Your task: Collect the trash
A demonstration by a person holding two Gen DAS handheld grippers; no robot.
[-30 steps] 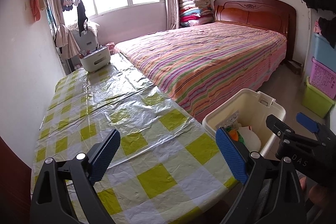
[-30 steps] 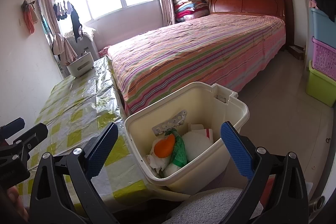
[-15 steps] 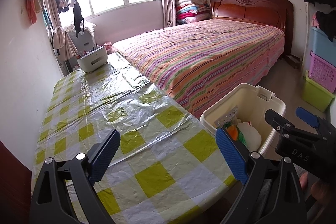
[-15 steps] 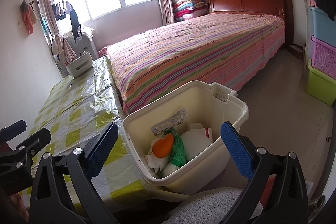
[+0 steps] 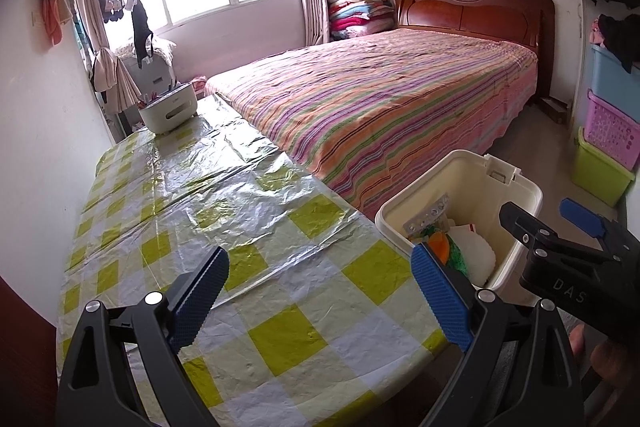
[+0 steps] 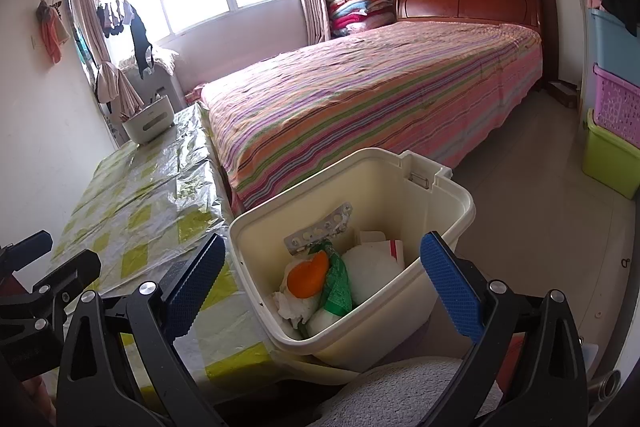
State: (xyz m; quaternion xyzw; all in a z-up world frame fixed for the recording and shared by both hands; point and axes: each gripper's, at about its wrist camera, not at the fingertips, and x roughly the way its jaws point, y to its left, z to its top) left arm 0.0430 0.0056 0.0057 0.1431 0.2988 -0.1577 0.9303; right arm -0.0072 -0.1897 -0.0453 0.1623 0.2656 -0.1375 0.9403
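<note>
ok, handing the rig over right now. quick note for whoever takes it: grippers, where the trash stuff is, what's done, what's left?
Left gripper: open, empty, over the near end of the checked tablecloth.
Right gripper: open, empty, over the near rim of the cream bin.
Bin stands at the table's near corner, between table and bed, lid off. Inside: a blister pack, an orange item, a green wrapper, white paper and a white round item.
Done: that trash is in the bin.
Left: no loose trash shows on the tablecloth; only a white holder stands at the far end. Check elsewhere before calling it finished.
</note>
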